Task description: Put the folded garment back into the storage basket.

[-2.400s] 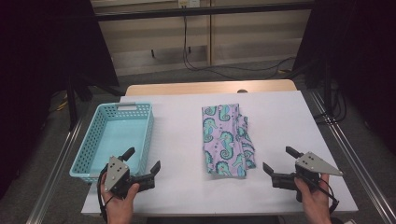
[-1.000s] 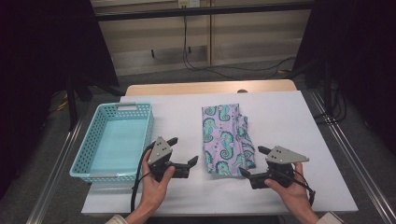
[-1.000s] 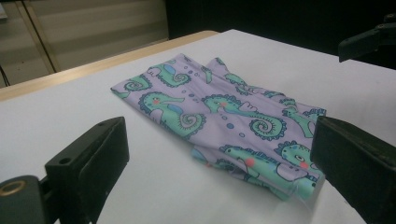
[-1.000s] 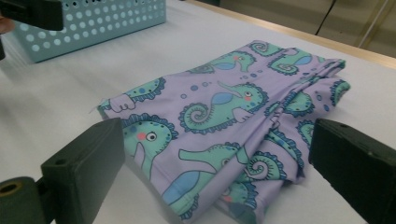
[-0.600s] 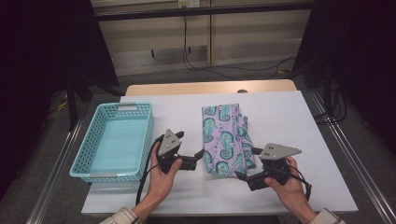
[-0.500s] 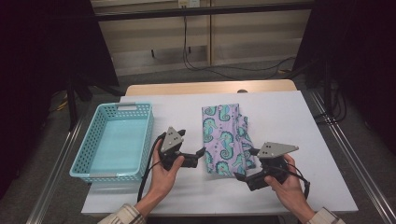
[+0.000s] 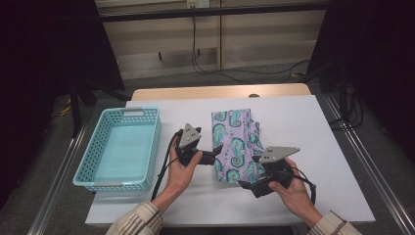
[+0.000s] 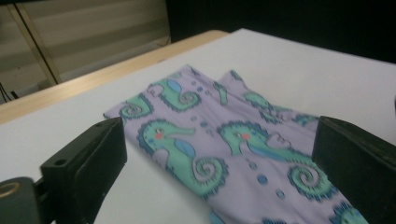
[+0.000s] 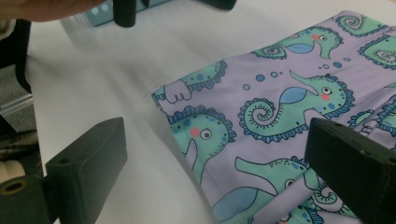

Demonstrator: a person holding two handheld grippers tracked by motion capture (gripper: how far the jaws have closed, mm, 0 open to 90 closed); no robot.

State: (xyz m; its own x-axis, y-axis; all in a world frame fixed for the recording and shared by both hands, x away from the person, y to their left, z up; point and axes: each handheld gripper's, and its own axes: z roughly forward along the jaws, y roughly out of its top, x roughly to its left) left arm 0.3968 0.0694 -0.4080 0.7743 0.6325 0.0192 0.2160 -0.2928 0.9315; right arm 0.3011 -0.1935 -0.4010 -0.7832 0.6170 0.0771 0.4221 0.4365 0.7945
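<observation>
White table [image 7: 313,132] is spread under a folded seahorse-print cloth [image 7: 235,142], lying flat beside a turquoise basket [image 7: 122,147]. Light, limp, easily creased, it is best pinched at its near corners. Left tongs [image 7: 215,152] and right tongs [image 7: 247,183] are held spread.

Your high view looks forward and down from above your side of the table, taking in the whole seahorse cloth [image 7: 237,144]. Your left gripper view sits low and close at the cloth's [image 8: 224,154] left edge, facing across it. Your right gripper view [image 9: 280,116] looks close over its near corner. All three share that cloth.
</observation>
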